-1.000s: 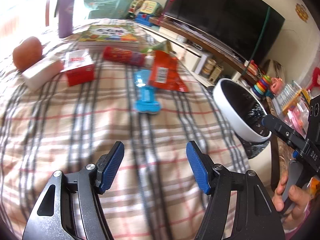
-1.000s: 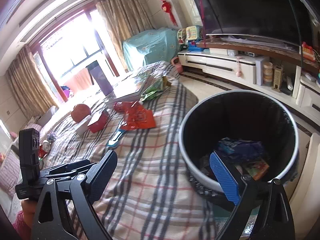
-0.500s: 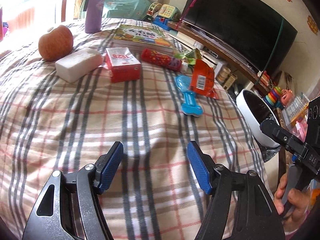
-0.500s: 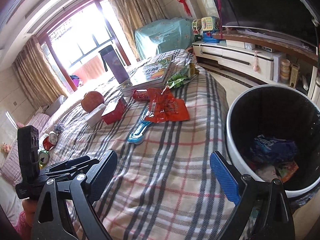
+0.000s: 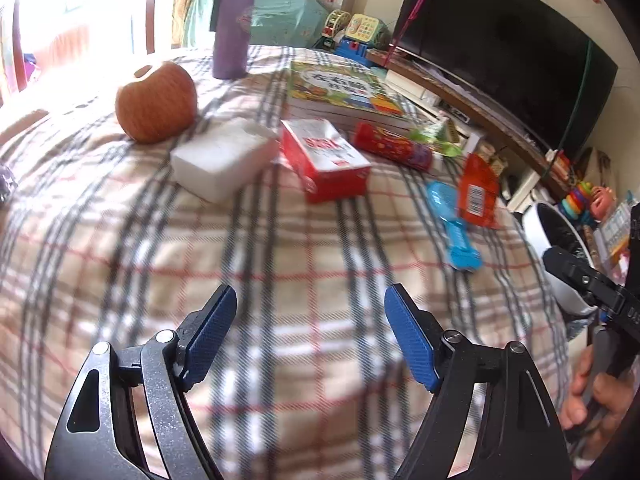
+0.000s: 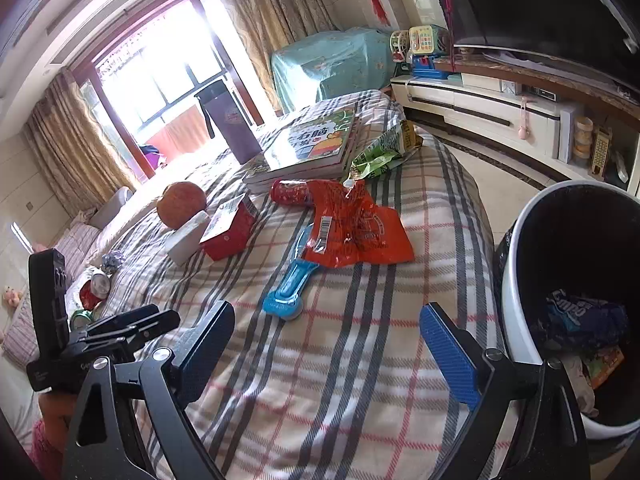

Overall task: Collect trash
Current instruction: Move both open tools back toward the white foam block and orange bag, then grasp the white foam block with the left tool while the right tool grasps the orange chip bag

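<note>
Right now I hold both tools over the plaid blanket (image 5: 280,280) that covers the table, and neither has anything in it: my left gripper (image 5: 310,338) is spreading its fingers with only cloth between them, and my right gripper (image 6: 326,344) stands released, its fingers wide apart over bare blanket. Going from left to right, I see an apple (image 5: 156,102), a white block (image 5: 224,158) just beside it, and a red box (image 5: 324,160) touching that block; I would judge these as things to leave, though the box could be an empty carton, and I cannot tell. Next comes a red tube (image 5: 394,146) against the stack of books (image 6: 312,144), then a green wrapper (image 6: 380,156) at the blanket's far edge. Nearer me lies the blue brush (image 6: 292,284), its head under the edge of the crumpled orange wrapper (image 6: 352,226). Far right stands the bin (image 6: 516,280), beside the table and already holding some wrappers. The orange wrapper looks like the plainest trash and the closest to the bin, so I would send my right tool there. To do it well I should come down on the raised, crinkled middle, not the flat edge, pinch foil alone without catching the blanket or the brush, and lift before swinging over the rim.
</note>
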`<state>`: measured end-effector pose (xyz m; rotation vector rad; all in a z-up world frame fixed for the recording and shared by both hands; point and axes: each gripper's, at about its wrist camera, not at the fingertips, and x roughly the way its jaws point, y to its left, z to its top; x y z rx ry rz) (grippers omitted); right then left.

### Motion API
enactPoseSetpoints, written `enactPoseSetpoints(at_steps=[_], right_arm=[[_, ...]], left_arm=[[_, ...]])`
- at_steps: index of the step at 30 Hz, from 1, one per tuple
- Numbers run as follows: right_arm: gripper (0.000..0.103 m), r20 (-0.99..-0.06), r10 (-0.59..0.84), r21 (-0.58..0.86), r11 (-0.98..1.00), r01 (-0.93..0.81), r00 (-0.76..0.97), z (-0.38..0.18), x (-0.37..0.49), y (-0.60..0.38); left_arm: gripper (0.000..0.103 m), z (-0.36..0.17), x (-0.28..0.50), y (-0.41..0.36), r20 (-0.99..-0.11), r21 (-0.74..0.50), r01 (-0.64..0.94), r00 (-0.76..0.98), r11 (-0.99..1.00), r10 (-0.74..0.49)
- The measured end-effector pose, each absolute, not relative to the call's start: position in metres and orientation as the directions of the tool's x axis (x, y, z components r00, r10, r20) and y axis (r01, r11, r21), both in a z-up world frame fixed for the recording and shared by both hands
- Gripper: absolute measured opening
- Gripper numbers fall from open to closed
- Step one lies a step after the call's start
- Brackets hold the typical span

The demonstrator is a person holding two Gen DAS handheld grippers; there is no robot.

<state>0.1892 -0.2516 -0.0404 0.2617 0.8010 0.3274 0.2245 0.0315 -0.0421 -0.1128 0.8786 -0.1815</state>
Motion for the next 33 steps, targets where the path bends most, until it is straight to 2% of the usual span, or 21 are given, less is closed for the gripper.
enactPoseSetpoints(at_steps=[7, 15, 19, 22, 23, 24, 27, 30, 33], right_arm=[[0.094, -0.664, 0.353, 0.324, 0.930, -0.172, 0.660, -0.041, 0.211, -0.244], [0.094, -0.677, 0.318, 0.291, 0.944, -0.154, 0.663, -0.045, 0.240, -0.236], [0.088, -0.684, 0.305, 0.297, 0.946, -0.130, 0.662, -0.050, 0.254, -0.238], [0.068, -0.692, 0.289, 0.299, 0.949, -0.102, 0.661, -0.055, 0.261, -0.241], [0.053, -0.700, 0.286, 0.297, 0.950, -0.097, 0.654, -0.057, 0.263, -0.242], [0.037, -0.710, 0.278, 0.292, 0.952, -0.089, 0.646, -0.060, 0.265, -0.242], [0.017, -0.704, 0.286, 0.294, 0.951, -0.100, 0.650, -0.059, 0.261, -0.243], [0.011, -0.696, 0.277, 0.263, 0.957, -0.125, 0.662, -0.053, 0.250, -0.238], [0.011, -0.690, 0.292, 0.270, 0.953, -0.139, 0.662, -0.050, 0.240, -0.240]], left_arm=[[0.083, -0.038, 0.268, 0.058, -0.748, -0.072, 0.077, 0.655, 0.994, -0.105], [0.087, -0.044, 0.310, 0.072, -0.744, -0.028, 0.074, 0.664, 0.997, -0.070], [0.087, -0.053, 0.319, 0.071, -0.758, -0.024, 0.080, 0.649, 0.996, -0.071], [0.087, -0.055, 0.321, 0.069, -0.755, -0.043, 0.096, 0.648, 0.994, -0.095], [0.084, -0.055, 0.320, 0.067, -0.754, -0.039, 0.099, 0.650, 0.994, -0.095], [0.072, -0.054, 0.319, 0.065, -0.749, -0.036, 0.107, 0.655, 0.994, -0.098], [0.058, -0.053, 0.314, 0.062, -0.748, -0.031, 0.105, 0.658, 0.994, -0.093], [0.055, -0.051, 0.304, 0.066, -0.746, -0.069, 0.099, 0.655, 0.993, -0.117], [0.053, -0.050, 0.293, 0.067, -0.746, -0.128, 0.101, 0.646, 0.987, -0.163]])
